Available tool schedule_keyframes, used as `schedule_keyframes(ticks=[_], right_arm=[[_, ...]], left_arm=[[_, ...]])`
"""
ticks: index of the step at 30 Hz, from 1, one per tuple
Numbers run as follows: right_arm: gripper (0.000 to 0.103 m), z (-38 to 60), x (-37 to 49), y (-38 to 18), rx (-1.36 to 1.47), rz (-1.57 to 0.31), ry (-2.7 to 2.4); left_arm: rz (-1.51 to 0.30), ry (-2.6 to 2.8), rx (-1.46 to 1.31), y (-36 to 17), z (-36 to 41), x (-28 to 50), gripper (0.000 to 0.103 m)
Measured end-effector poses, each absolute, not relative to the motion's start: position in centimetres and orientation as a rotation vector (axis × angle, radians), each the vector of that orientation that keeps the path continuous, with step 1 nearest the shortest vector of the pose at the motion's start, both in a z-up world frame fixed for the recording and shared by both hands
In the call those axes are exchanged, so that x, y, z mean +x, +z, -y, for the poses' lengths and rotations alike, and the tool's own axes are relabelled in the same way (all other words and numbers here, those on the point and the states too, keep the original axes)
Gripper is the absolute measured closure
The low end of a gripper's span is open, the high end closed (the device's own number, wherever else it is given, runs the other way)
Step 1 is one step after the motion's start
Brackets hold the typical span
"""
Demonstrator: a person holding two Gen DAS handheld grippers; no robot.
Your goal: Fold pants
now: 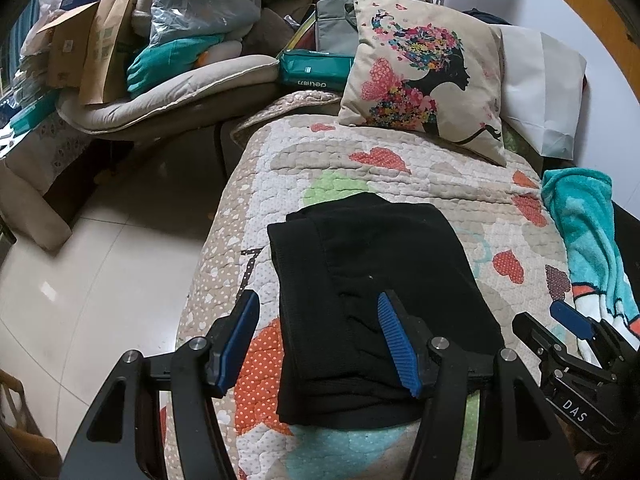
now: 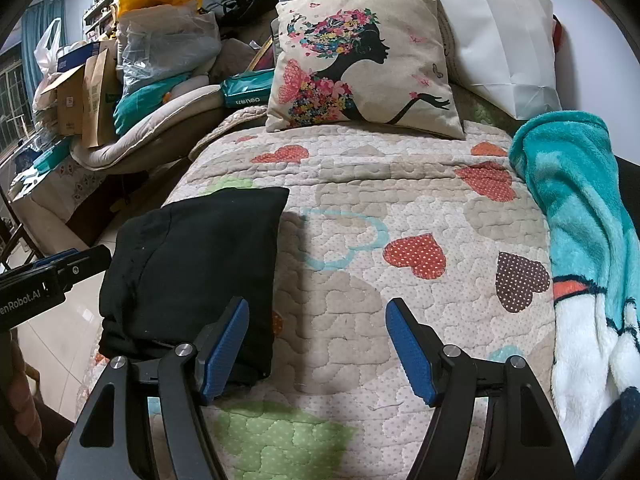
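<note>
Pants: black, soft knit, already a compact rectangle, lying flat near the left edge of the bed on its quilted heart-print cover. Left gripper hangs over the near end, jaws spread, holding nothing. Right gripper is just right of the bundle over bare quilt, jaws spread, empty. Fold looks finished; judged best move: press edges square, smooth ribbed layers without dragging. Teal fleece blanket at right.

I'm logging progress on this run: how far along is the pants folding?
Nearly finished, it seems. The black pants lie in a compact layered rectangle on the quilt. Nothing is in hand: the left gripper and the right gripper both have open, empty jaws. At most a final tidy or withdrawal remains.
</note>
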State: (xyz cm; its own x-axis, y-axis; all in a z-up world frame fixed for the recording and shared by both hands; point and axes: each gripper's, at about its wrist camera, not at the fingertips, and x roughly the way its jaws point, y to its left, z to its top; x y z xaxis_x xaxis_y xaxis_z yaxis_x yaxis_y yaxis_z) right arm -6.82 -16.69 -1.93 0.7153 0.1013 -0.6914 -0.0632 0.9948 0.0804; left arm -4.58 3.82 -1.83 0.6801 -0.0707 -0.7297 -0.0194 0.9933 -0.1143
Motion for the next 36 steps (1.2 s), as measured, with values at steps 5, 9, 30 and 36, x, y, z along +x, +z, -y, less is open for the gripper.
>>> schedule_keyframes(ticks=[5,9,30,36], right_arm=[[0.027,16.7,-6.8,-1.9,0.05,-0.768,0.091],[0.027,16.9,-7.1,-1.8,0.046,-0.759,0.081],[0.026,15.5,-10.4,0.4,-0.01,-0.706,0.053],[0.025,15.1,-11.0,0.9,-0.012,-0.699,0.049]], left_arm=[[-0.821,-0.028,-0.116,-1.8,-3.7,-4.6,0.042],[-0.815,-0.031,-0.112,-1.8,-3.8,-4.7,0.042],[-0.707,-0.025,-0.087,0.6,-4.3,-6.5,0.036],[-0.673,-0.038,-0.1,1.3,-4.5,-7.0,0.034]])
